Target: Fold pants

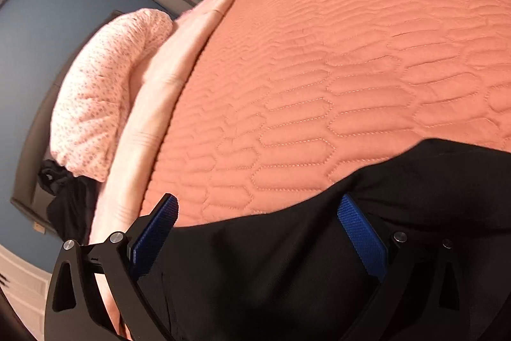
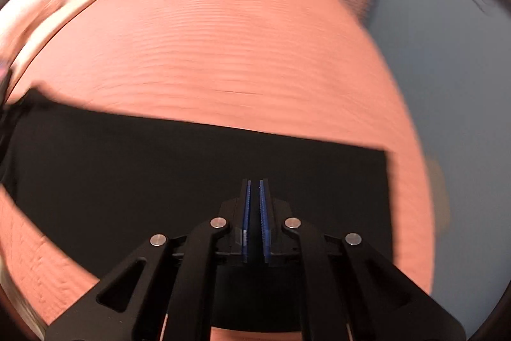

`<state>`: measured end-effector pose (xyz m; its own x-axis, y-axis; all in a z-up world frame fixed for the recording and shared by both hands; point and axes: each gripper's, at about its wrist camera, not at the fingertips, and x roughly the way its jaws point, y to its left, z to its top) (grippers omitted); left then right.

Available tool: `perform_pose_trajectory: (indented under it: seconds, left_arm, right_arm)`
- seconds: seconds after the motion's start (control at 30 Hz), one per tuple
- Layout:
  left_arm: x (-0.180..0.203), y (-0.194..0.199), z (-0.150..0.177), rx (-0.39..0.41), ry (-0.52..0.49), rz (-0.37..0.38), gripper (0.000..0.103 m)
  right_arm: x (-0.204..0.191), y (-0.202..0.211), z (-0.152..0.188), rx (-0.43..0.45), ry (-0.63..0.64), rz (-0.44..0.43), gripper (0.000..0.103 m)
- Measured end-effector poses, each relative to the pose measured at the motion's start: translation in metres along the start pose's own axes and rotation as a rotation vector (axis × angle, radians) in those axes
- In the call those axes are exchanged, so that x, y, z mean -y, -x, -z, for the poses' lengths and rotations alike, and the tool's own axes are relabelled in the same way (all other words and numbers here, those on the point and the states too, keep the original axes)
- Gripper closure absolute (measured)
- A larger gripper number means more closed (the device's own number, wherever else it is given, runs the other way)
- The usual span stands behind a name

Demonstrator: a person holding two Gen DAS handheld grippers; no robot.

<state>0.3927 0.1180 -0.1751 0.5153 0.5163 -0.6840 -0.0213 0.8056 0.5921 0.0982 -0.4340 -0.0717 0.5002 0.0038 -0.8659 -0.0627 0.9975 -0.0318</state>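
Left gripper (image 1: 257, 224) spread wide and empty above black pants (image 1: 287, 270) lying flat on a quilted salmon bedspread (image 1: 335, 69); right gripper (image 2: 254, 190) closed, nothing visibly caught. Pillow (image 1: 105, 91) beyond. No legible writing.

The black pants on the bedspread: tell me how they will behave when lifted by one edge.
The black pants lie flat on the quilted bedspread, so they are probably limp and will sag. The cloth looks thin and smooth, likely light and perhaps slippery between the fingers.
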Motion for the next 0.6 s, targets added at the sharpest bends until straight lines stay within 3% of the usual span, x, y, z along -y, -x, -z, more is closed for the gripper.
perform_pose_trajectory:
  seconds: [0.07,0.1,0.13,0.2,0.23,0.27,0.3,0.4,0.43,0.5,0.53,0.57,0.6]
  left_arm:
    - [-0.004,0.003,-0.004,0.017,-0.011,0.021,0.005]
    - [-0.006,0.01,-0.003,0.052,-0.027,0.026,0.005]
    - [-0.012,0.024,0.003,0.108,-0.047,0.035,0.005]
    - [-0.031,0.043,0.022,0.149,-0.046,0.076,0.005]
    - [-0.046,0.052,0.039,0.16,-0.029,0.106,0.005]
    - [-0.058,0.058,0.057,0.157,-0.011,0.105,0.005]
    - [-0.07,0.057,0.076,0.138,0.004,0.103,0.005]
    - [-0.101,0.026,0.151,0.007,0.054,0.047,0.005]
    - [-0.11,0.006,0.179,-0.047,0.058,0.01,0.005]
    - [-0.13,-0.007,0.204,-0.017,0.117,0.046,0.005]
    - [-0.141,-0.018,0.204,-0.028,0.14,0.047,0.005]
    - [-0.148,-0.029,0.202,-0.053,0.125,-0.013,0.005]
    - [-0.154,-0.037,0.2,-0.048,0.103,0.002,0.005]
  right_arm:
    - [-0.019,-0.021,-0.005,-0.016,0.042,-0.086,0.097]
    - [-0.018,-0.034,-0.006,-0.046,0.068,-0.072,0.097]
    - [0.001,-0.049,0.0,-0.078,0.073,-0.006,0.097]
    - [0.064,-0.044,0.01,-0.078,-0.103,0.023,0.097]
    - [0.084,-0.031,0.014,-0.08,-0.143,0.108,0.097]
    - [0.09,-0.016,0.017,-0.065,-0.129,0.195,0.093]
    - [0.09,-0.005,0.019,-0.048,-0.112,0.214,0.092]
    - [0.061,0.016,0.031,-0.028,-0.06,0.053,0.094]
    - [0.05,0.008,0.044,-0.071,0.014,0.043,0.094]
    - [0.062,-0.011,0.069,-0.144,0.067,0.127,0.093]
    - [0.085,-0.003,0.075,-0.092,-0.024,0.086,0.091]
    - [0.103,0.0,0.077,-0.106,-0.101,0.106,0.088]
    - [0.118,0.003,0.076,-0.124,-0.156,0.148,0.086]
